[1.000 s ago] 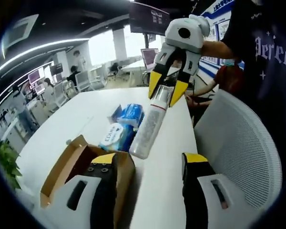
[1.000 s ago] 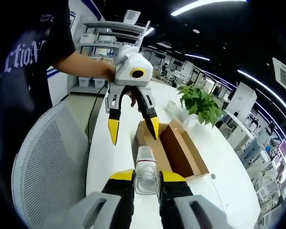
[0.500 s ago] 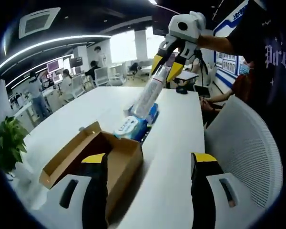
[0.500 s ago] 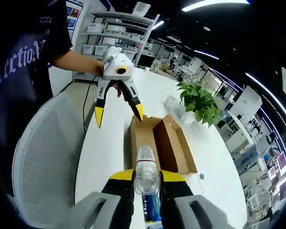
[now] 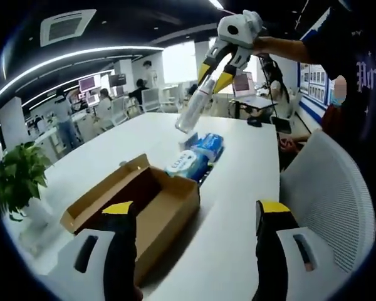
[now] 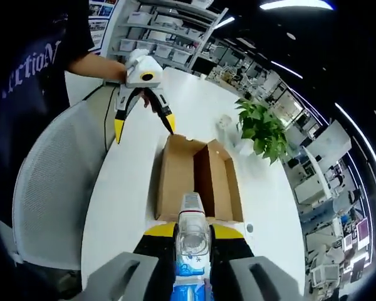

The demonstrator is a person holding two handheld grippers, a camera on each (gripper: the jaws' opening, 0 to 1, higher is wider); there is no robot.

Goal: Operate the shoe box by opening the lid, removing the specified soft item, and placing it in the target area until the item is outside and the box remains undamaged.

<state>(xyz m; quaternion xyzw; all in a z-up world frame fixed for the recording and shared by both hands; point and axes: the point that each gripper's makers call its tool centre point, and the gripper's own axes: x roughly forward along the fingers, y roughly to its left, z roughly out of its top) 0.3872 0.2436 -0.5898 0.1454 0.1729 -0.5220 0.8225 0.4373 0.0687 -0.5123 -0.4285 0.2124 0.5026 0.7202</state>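
The left gripper hangs released over the white surface; beside it lies the open brown cardboard shoe box; beyond rest blue soft packets; the right gripper, raised above them, is clenched on a clear plastic bottle.

Brown cardboard shoe box, open, lying flat on the white worktop near its edge, lid flap folded out to one side, dark inside. Clear plastic tube-shaped pack, long and whitish, held up in the air clear of the box, pinched at one end by the right claw and slanting down from it. Just beyond the box, blue and white soft packs lying on the worktop, close together.
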